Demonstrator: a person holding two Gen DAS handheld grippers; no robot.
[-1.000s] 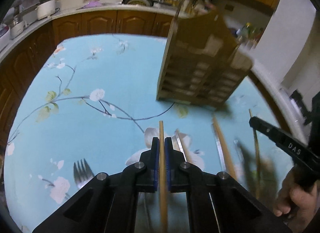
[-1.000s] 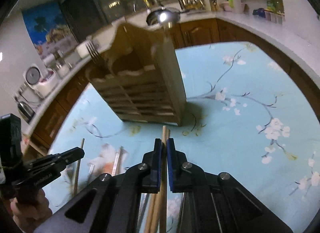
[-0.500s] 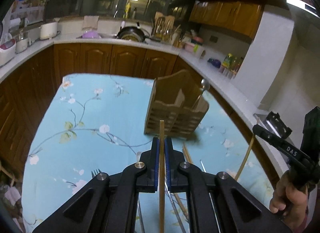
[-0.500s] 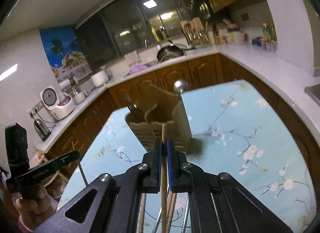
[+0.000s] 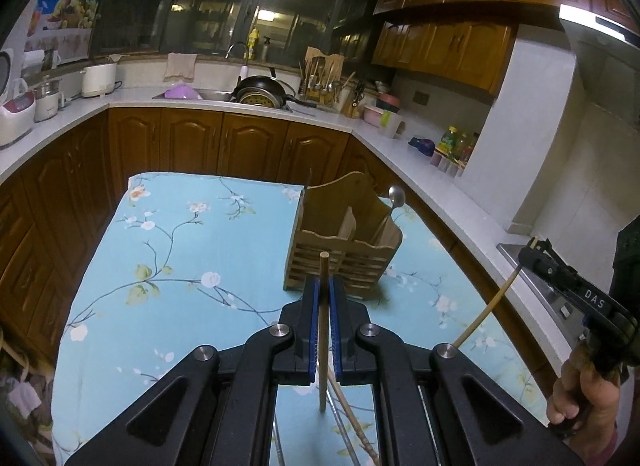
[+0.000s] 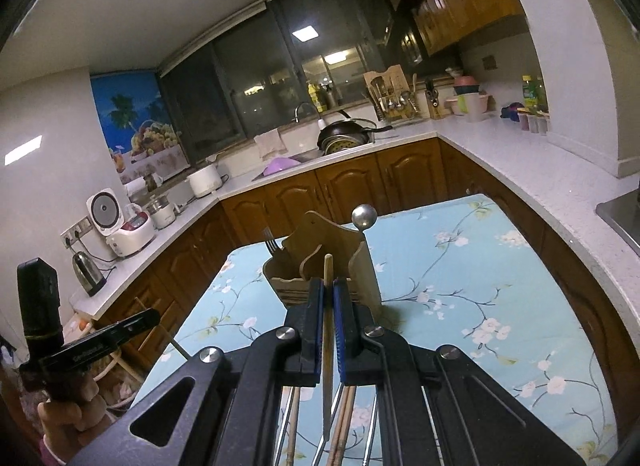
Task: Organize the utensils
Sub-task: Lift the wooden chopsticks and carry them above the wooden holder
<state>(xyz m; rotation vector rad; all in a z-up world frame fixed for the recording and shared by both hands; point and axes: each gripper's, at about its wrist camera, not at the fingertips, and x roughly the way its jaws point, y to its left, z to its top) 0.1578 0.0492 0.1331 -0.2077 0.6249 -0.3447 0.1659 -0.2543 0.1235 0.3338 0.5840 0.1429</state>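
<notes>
My left gripper [image 5: 324, 286] is shut on a wooden chopstick [image 5: 323, 330], held upright above the table. My right gripper [image 6: 328, 286] is shut on another wooden chopstick [image 6: 328, 346], also lifted. The right gripper also shows in the left wrist view [image 5: 532, 252] with its chopstick [image 5: 486, 314] slanting down. A wooden utensil holder [image 5: 344, 244] stands on the table ahead, with a metal spoon [image 5: 396, 195] and a fork [image 6: 270, 244] in it. More chopsticks and metal utensils [image 6: 344, 426] lie on the table below the grippers.
The table has a light blue floral cloth [image 5: 180, 258]. Brown kitchen cabinets [image 5: 192, 141] and a white counter [image 5: 432, 173] surround it. The counter holds a pan [image 5: 260, 91], rice cookers and jars.
Both grippers have risen well above the table, each lifting its chopstick. The holder now looks smaller and farther below.
</notes>
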